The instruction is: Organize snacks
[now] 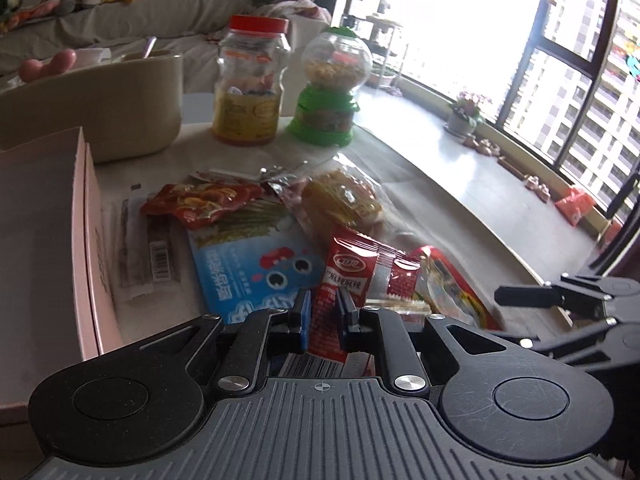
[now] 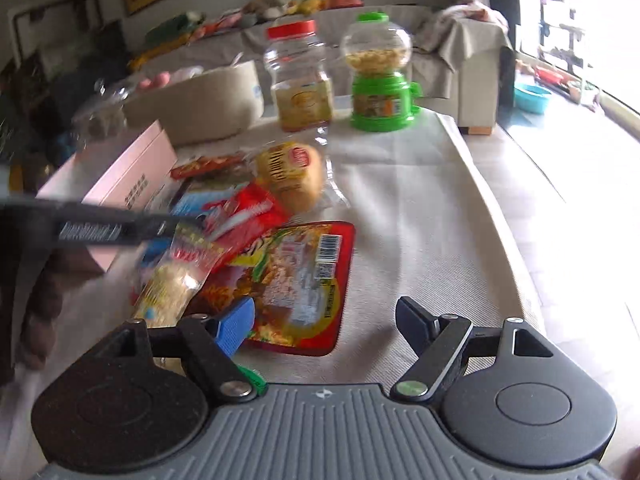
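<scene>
My left gripper [image 1: 322, 310] is shut on a small red snack packet [image 1: 344, 280] and holds it over a pile of snacks on the table. The pile holds a blue pouch [image 1: 256, 268], a red packet [image 1: 196, 204] and a wrapped yellow bun [image 1: 340, 200]. In the right wrist view my right gripper [image 2: 324, 316] is open and empty over a big red and yellow snack bag [image 2: 296, 280]. The left gripper [image 2: 100, 228] reaches in from the left there, with the red packet [image 2: 240, 212] in it. A pink box [image 1: 86, 240] stands open at the left.
A red-lidded plastic jar [image 1: 250, 80] and a green candy dispenser [image 1: 330, 88] stand at the back of the table. A beige tub [image 1: 120, 108] sits behind the pink box. The cloth-covered table [image 2: 420, 208] drops off at its right edge. A sofa lies behind.
</scene>
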`<state>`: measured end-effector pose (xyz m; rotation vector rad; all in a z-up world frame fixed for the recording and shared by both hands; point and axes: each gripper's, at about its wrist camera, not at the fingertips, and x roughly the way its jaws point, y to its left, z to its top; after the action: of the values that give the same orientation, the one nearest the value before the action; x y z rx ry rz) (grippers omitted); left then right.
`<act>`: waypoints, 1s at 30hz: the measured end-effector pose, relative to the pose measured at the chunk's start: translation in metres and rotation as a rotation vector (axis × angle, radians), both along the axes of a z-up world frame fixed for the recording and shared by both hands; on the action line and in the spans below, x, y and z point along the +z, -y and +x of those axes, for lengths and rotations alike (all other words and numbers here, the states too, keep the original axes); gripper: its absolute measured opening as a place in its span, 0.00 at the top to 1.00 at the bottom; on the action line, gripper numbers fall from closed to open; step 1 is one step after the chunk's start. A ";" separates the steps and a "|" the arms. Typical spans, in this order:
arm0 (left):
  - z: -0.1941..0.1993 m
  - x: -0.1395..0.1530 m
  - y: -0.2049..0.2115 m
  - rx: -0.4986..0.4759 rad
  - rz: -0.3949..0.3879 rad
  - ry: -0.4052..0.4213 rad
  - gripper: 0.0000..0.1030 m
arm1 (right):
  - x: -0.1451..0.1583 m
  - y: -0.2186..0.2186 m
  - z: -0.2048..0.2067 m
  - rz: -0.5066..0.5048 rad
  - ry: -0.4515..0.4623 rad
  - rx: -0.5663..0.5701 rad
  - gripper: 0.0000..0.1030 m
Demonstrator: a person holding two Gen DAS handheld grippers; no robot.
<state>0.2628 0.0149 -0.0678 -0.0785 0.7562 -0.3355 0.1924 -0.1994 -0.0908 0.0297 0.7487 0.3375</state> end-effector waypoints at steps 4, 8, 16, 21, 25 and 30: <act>-0.026 0.000 0.001 -0.038 0.012 -0.019 0.84 | -0.002 0.002 -0.004 0.009 -0.010 -0.006 0.21; -0.051 0.007 -0.011 -0.033 -0.067 -0.047 0.84 | -0.005 -0.004 -0.009 -0.003 -0.013 0.009 0.18; -0.087 0.022 0.023 -0.182 0.037 0.008 0.83 | -0.007 -0.004 -0.019 -0.005 -0.011 -0.021 0.16; -0.087 0.010 0.043 -0.124 0.195 0.051 0.64 | -0.007 0.000 -0.026 -0.027 -0.009 -0.045 0.15; -0.085 0.003 0.046 -0.141 0.172 0.027 0.64 | -0.009 0.004 -0.035 -0.042 -0.003 -0.061 0.13; -0.075 -0.012 0.047 -0.147 0.113 -0.035 0.62 | -0.011 0.001 -0.044 -0.067 0.016 -0.052 0.09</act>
<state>0.1881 -0.0323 -0.0800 0.0780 0.8162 -0.4310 0.1487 -0.2002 -0.1023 -0.0166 0.7421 0.2629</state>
